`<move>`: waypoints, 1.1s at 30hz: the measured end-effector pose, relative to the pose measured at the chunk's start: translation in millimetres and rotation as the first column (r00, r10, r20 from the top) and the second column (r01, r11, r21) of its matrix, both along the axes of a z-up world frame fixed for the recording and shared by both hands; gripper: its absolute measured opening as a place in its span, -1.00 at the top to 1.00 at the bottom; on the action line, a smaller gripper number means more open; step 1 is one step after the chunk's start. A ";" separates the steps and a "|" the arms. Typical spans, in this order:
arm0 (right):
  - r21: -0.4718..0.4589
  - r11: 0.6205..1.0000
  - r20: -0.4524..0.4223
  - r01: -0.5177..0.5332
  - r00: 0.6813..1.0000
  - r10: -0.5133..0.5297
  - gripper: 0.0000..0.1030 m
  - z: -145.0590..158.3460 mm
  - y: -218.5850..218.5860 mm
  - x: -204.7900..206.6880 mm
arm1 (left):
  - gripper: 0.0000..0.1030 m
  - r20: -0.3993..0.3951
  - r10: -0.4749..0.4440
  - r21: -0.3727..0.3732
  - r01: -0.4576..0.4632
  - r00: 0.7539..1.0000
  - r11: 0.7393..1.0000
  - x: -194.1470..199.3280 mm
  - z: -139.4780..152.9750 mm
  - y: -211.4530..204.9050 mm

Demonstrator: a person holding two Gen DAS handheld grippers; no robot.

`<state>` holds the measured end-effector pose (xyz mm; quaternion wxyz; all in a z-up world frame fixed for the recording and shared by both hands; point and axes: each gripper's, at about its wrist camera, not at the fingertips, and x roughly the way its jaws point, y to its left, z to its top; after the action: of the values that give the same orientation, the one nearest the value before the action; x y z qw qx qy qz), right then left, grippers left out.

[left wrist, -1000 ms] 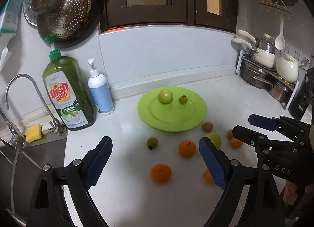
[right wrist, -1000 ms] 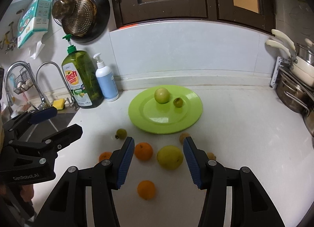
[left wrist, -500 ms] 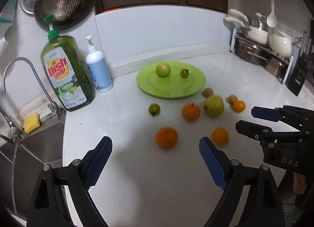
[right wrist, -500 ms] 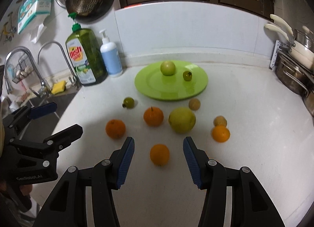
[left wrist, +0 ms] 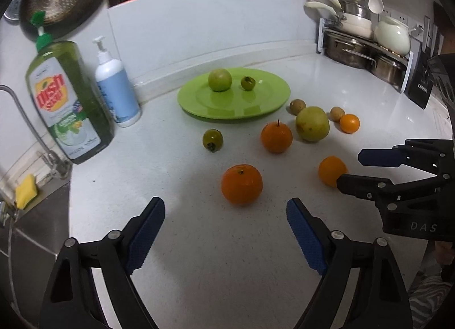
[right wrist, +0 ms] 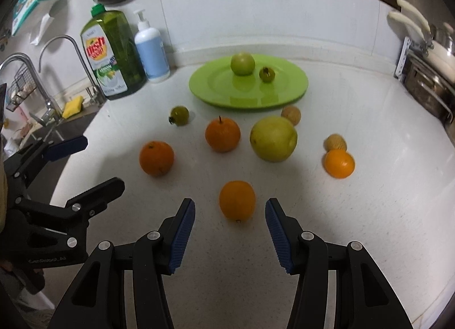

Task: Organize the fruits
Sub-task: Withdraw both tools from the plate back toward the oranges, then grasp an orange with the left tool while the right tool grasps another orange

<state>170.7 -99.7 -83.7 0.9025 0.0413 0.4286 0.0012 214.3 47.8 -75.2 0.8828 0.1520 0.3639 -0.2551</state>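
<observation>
The left gripper (left wrist: 226, 219) hangs above the white counter (left wrist: 227, 257) with its jaws wide and just narrowing; nothing is between them. An orange (left wrist: 241, 184) lies just beyond its fingertips, untouched. The right gripper (right wrist: 230, 216) stands partly open, empty, with a smaller orange (right wrist: 237, 200) on the counter just ahead of the gap between its blue pads (right wrist: 182, 236), clear of both. Farther off lie more oranges, a large yellow-green fruit (right wrist: 273, 139) and small brown ones, short of the green plate (right wrist: 287, 92), which carries two green fruits.
</observation>
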 end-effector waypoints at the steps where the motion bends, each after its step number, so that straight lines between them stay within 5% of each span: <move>1: 0.000 1.000 -0.005 0.003 1.000 -0.003 -0.02 -2.4 0.2 1.2 | -0.61 -0.006 -0.006 0.000 0.006 1.000 1.000 2.2 -2.5 -1.4; 33: 0.045 0.999 -0.054 0.010 0.998 -0.008 0.34 -25.7 -4.3 30.0 | 0.19 -0.156 -0.013 -0.063 0.004 0.988 0.998 43.6 -32.9 -27.0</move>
<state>200.6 -104.0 -109.4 0.8894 0.0637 0.4526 0.0057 257.9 20.8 -108.1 0.8547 0.1053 0.4233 -0.2813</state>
